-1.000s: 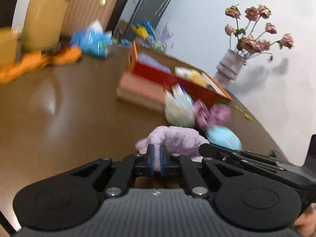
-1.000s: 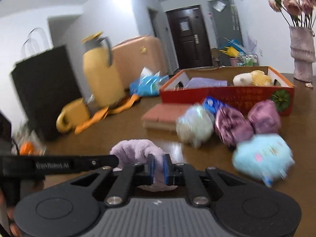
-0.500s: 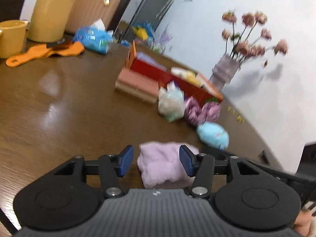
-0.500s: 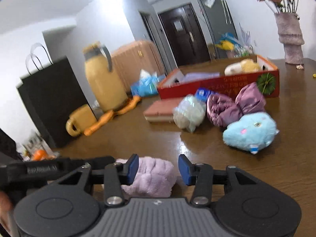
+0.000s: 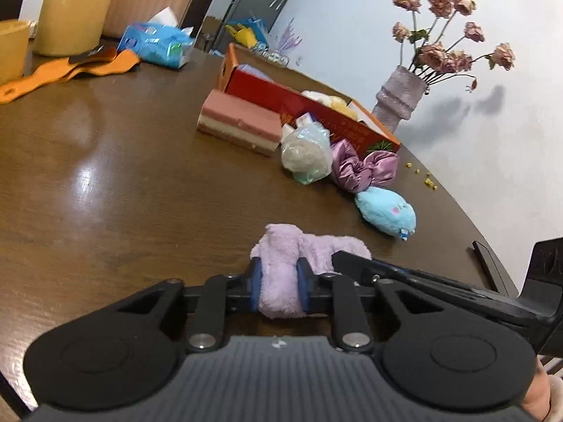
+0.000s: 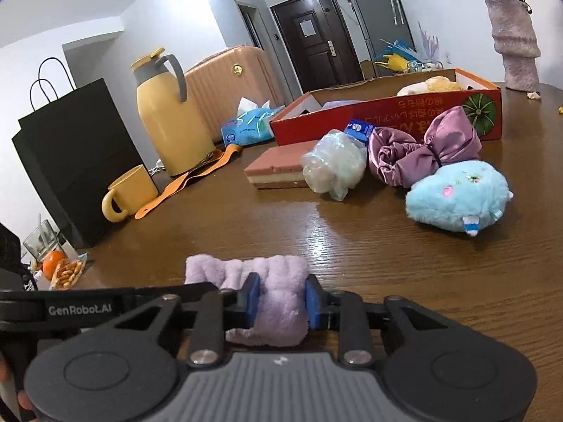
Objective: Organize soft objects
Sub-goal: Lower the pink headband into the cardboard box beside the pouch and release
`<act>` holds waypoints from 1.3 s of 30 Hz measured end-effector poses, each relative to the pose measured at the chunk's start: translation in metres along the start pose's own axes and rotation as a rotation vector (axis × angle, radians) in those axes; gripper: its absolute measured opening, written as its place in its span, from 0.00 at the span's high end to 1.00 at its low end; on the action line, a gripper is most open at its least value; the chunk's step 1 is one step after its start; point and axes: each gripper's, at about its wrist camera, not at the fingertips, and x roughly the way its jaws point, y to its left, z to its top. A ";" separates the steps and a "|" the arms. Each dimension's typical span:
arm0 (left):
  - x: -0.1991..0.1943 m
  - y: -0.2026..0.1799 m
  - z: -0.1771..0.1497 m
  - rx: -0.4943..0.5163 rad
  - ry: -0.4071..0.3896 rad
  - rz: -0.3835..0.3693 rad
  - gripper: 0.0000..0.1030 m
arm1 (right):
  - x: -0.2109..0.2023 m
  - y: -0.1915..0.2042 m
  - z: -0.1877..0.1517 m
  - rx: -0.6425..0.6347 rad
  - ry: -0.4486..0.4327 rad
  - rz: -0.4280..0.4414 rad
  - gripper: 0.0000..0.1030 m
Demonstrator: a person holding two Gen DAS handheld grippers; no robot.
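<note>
A fluffy lilac cloth point(image 5: 299, 249) lies folded on the brown table point(image 5: 123, 183). My left gripper point(image 5: 279, 286) is shut on one end of it. My right gripper point(image 6: 281, 300) is shut on the other end of the lilac cloth point(image 6: 267, 274). Farther off lie a blue plush toy point(image 6: 457, 198), a purple satin scrunchie point(image 6: 422, 151), a clear plastic bundle point(image 6: 334, 168) and a pink layered sponge point(image 6: 274, 170). A red cardboard box point(image 6: 387, 112) behind them holds a yellow-white plush.
A yellow jug point(image 6: 169, 112), yellow mug point(image 6: 130, 193), orange strap point(image 6: 190, 179), blue tissue pack point(image 6: 250, 126) and black paper bag point(image 6: 70, 154) stand at the left. A vase of dried roses point(image 5: 401, 98) is behind the box. The table edge curves at the right point(image 5: 485, 232).
Both grippers were shut on the cloth, opened around it half a second ago, and have closed on its two ends again. The cloth now lies folded flatter on the table.
</note>
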 end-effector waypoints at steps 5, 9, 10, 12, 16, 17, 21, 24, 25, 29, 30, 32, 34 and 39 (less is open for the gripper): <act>0.002 -0.015 0.039 0.028 -0.059 -0.070 0.83 | -0.009 -0.011 0.037 0.017 -0.074 0.035 0.78; 0.029 -0.027 0.114 0.054 -0.114 -0.100 0.83 | 0.006 -0.027 0.110 0.010 -0.137 0.052 0.78; 0.042 -0.031 0.138 0.073 -0.124 -0.094 0.83 | 0.014 -0.032 0.130 0.000 -0.149 0.048 0.78; 0.066 -0.036 0.172 0.109 -0.137 -0.052 0.82 | 0.039 -0.040 0.174 -0.017 -0.146 0.020 0.78; 0.134 -0.036 0.226 0.151 -0.075 0.061 0.82 | 0.102 -0.061 0.233 -0.009 -0.081 -0.027 0.78; 0.150 -0.034 0.233 0.149 -0.053 0.090 0.82 | 0.123 -0.068 0.242 0.000 -0.051 -0.044 0.78; 0.196 -0.025 0.236 0.175 0.028 0.239 0.80 | 0.185 -0.082 0.251 0.014 0.090 -0.080 0.78; 0.200 -0.015 0.227 0.200 0.034 0.270 0.68 | 0.215 -0.085 0.243 -0.003 0.184 -0.122 0.77; 0.195 -0.010 0.225 0.186 0.031 0.260 0.65 | 0.222 -0.087 0.240 -0.001 0.210 -0.123 0.76; 0.174 -0.006 0.229 0.178 0.007 0.250 0.63 | 0.229 -0.089 0.235 0.012 0.242 -0.111 0.62; 0.171 -0.007 0.231 0.185 -0.001 0.256 0.62 | 0.226 -0.089 0.237 0.017 0.240 -0.116 0.52; 0.158 -0.014 0.235 0.207 -0.030 0.286 0.57 | 0.214 -0.085 0.242 0.009 0.221 -0.124 0.44; 0.137 -0.020 0.239 0.218 -0.068 0.300 0.52 | 0.188 -0.081 0.249 -0.011 0.177 -0.133 0.43; 0.081 -0.037 0.237 0.301 -0.175 0.355 0.26 | 0.095 -0.072 0.269 -0.125 0.031 -0.194 0.21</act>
